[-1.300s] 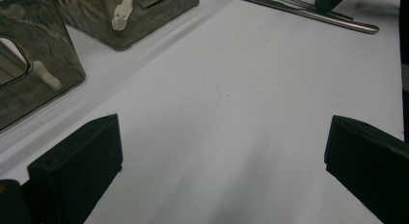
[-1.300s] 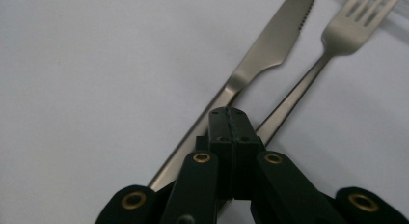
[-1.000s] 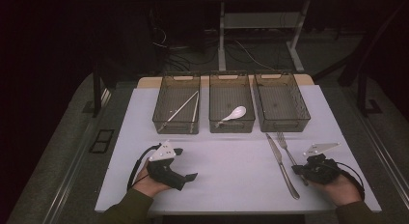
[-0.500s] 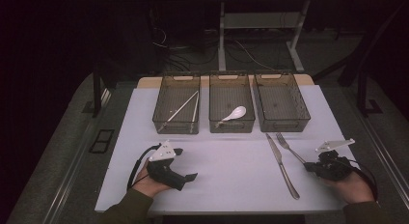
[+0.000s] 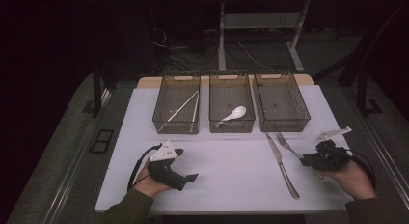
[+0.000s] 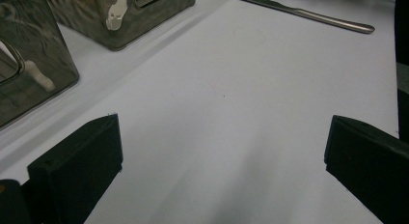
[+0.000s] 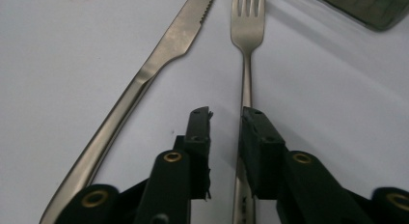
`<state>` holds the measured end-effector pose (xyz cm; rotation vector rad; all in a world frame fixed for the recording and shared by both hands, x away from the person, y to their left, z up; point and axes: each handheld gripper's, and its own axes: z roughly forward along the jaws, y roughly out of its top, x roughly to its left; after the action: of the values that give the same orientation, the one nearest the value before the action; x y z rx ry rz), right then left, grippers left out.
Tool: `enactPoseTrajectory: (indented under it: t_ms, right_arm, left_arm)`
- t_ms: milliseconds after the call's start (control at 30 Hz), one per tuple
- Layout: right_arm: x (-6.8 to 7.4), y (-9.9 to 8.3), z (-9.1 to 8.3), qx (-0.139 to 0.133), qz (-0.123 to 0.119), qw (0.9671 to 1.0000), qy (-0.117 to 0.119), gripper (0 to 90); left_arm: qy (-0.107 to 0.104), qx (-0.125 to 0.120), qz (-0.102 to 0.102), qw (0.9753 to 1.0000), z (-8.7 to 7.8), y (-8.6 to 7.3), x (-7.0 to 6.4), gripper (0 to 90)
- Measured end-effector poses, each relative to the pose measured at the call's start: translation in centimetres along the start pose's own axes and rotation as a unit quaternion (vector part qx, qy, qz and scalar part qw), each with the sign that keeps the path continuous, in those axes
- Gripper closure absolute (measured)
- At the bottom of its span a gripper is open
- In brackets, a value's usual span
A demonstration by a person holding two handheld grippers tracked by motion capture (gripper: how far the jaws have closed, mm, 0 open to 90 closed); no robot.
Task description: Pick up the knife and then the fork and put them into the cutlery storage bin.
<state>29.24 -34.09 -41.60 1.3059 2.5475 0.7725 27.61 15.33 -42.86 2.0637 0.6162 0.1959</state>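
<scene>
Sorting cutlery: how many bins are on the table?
3, in a row: left bin holding chopsticks, middle bin holding a spoon, right bin.

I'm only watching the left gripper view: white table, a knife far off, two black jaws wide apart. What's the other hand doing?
Observer: The right gripper sits low over a fork that lies beside that knife.
Operator: Has it grabbed the fork?
Observer: It doesn't look so: its jaws stand a narrow gap apart, with the fork's handle running along the gap.
Operator: And those dark boxes at my edge, anything in them?
Observer: The middle bin holds a white spoon.
</scene>
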Motion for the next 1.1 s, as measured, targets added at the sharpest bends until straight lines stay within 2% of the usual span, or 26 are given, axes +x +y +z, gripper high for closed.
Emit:
enactPoseTrajectory:
  t_ms: [133,300,433,633,900,1100]
  right_arm:
    - [-0.2,2.1,0.8,0.026,-0.020,0.9994,-0.016,67.8]
    - [-0.6,4.2,2.1,0.061,-0.041,0.9972,-0.012,71.4]
    - [-0.8,5.1,3.1,0.093,-0.050,0.9944,-0.001,75.7]
    - [-1.0,5.6,3.9,0.126,-0.055,0.9904,-0.008,77.7]
    - [-1.1,6.0,4.3,0.144,-0.058,0.9878,-0.011,81.6]
    - [-1.0,6.0,4.3,0.145,-0.053,0.9879,-0.017,85.2]
  left_arm:
    - [0.000,-0.001,-0.001,1.0000,0.0,0.0,0.0,0.0]
    - [-0.002,-0.002,-0.004,1.0000,0.1,0.0,0.0,0.0]
    - [-0.003,-0.002,-0.003,1.0000,0.1,0.0,0.0,0.0]
    - [-0.004,0.000,-0.003,1.0000,0.2,-0.1,-0.1,0.0]
    - [-0.005,0.004,0.000,1.0000,0.2,-0.1,-0.1,0.0]
    - [-0.006,0.004,0.000,1.0000,0.2,-0.1,-0.1,0.0]
